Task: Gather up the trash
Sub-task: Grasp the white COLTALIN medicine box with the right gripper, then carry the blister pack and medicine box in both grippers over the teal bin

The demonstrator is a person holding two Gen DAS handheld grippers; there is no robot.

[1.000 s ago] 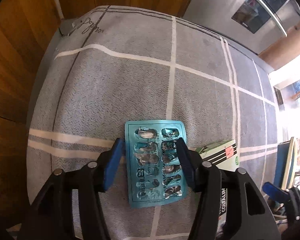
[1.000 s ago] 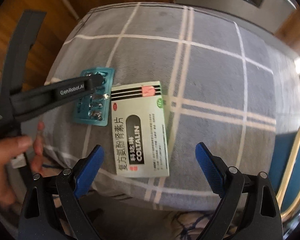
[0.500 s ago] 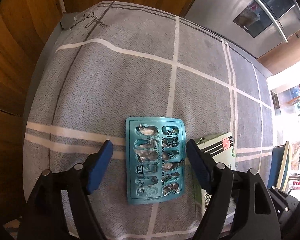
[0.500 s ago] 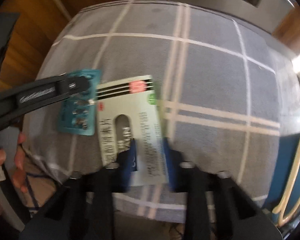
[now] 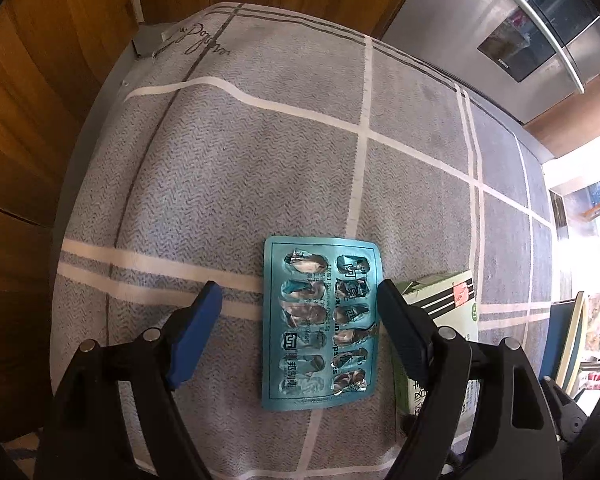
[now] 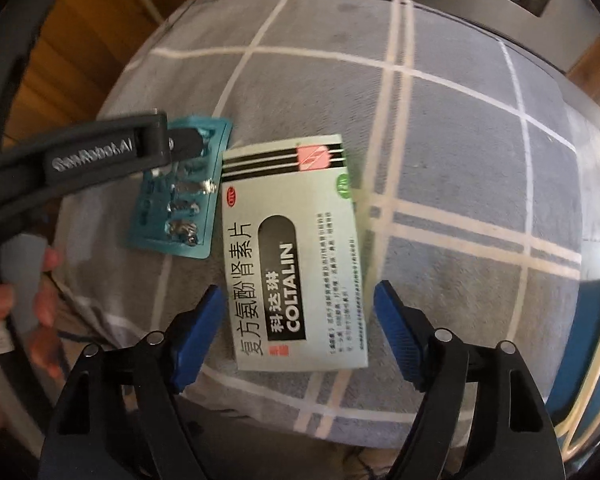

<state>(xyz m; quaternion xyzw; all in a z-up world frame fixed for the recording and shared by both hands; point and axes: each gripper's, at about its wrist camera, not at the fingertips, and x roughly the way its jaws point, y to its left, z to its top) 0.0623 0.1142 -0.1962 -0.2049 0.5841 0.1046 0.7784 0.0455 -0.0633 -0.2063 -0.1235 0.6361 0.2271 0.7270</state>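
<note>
A teal used blister pack (image 5: 320, 330) lies flat on the grey checked tablecloth (image 5: 260, 160). My left gripper (image 5: 300, 308) is open, its blue pads either side of the pack's near half, not touching it. A pale green Coltalin medicine box (image 6: 296, 256) lies right beside the pack; its corner shows in the left wrist view (image 5: 448, 300). My right gripper (image 6: 300, 312) is open, its pads astride the box's near end. The blister pack (image 6: 180, 204) and the left gripper's finger (image 6: 100, 160) show at the left of the right wrist view.
Wooden panelling (image 5: 40, 80) borders the table on the left. A steel appliance (image 5: 520, 40) stands behind the far edge. A blue chair (image 6: 580, 360) stands at the right. The person's hand (image 6: 20, 280) holds the left gripper near the table's front edge.
The left gripper's jaws have opened wider around the blister pack. The right gripper closed in half a second ago and now stands open again, nearer the box.
</note>
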